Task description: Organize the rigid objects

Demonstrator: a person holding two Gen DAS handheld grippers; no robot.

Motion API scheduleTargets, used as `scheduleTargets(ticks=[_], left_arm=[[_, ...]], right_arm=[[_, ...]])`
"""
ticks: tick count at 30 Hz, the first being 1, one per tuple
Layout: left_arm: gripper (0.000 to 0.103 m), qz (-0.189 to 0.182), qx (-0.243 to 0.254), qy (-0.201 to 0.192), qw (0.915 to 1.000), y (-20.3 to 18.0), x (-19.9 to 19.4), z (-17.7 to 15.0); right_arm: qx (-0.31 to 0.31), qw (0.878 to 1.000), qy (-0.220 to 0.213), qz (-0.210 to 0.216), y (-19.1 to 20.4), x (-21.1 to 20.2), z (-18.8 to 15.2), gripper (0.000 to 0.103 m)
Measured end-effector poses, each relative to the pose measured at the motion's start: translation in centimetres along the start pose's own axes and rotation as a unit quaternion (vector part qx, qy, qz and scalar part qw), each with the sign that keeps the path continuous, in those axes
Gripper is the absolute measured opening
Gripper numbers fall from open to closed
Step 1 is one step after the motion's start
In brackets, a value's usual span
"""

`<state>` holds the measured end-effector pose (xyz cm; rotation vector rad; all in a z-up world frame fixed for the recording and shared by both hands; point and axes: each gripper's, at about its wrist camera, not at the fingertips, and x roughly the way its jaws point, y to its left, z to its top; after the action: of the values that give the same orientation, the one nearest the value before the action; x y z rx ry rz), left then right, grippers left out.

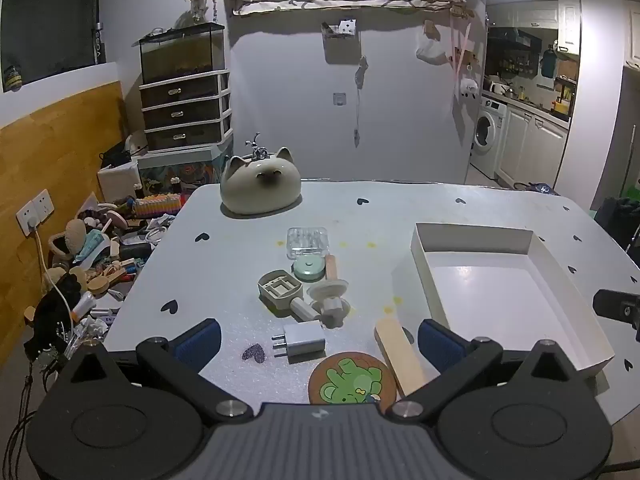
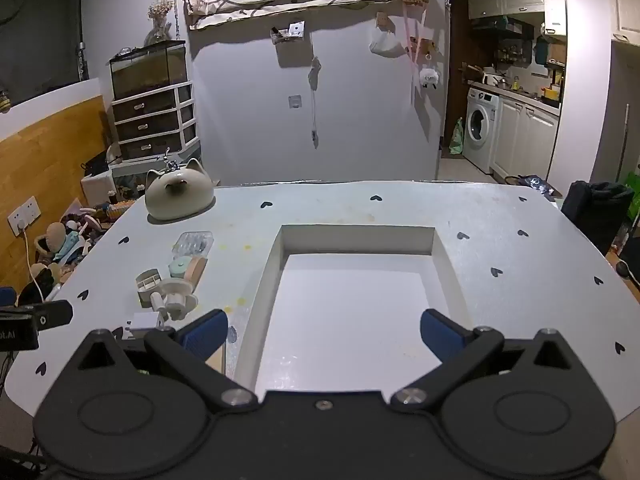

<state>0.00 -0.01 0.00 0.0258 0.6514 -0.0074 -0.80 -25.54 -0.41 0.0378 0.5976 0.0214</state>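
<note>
Both grippers — left (image 1: pixel 319 340), right (image 2: pixel 324 332) — gaping; white box (image 2: pixel 356 236) holds nothing.

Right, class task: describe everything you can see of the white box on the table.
The white rectangular open-topped box looks like stiff card or plastic, with low upright walls and a glossy floor. It is empty and sits flat on the pale heart-dotted table, to the right of the small clutter. A pale wooden block lies right by its near left corner. Nothing visibly touches it otherwise.
</note>
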Motion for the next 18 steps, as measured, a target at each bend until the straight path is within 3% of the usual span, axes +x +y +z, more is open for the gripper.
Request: scheduleTargets(ticks=[18], left_arm=[[0.103, 0.001, -0.001, -0.001, 1.0, -0.01, -0.02, -0.01]], right_arm=[[0.001, 1.0, 0.001, 0.001, -0.01, -0.03, -0.01, 0.103]])
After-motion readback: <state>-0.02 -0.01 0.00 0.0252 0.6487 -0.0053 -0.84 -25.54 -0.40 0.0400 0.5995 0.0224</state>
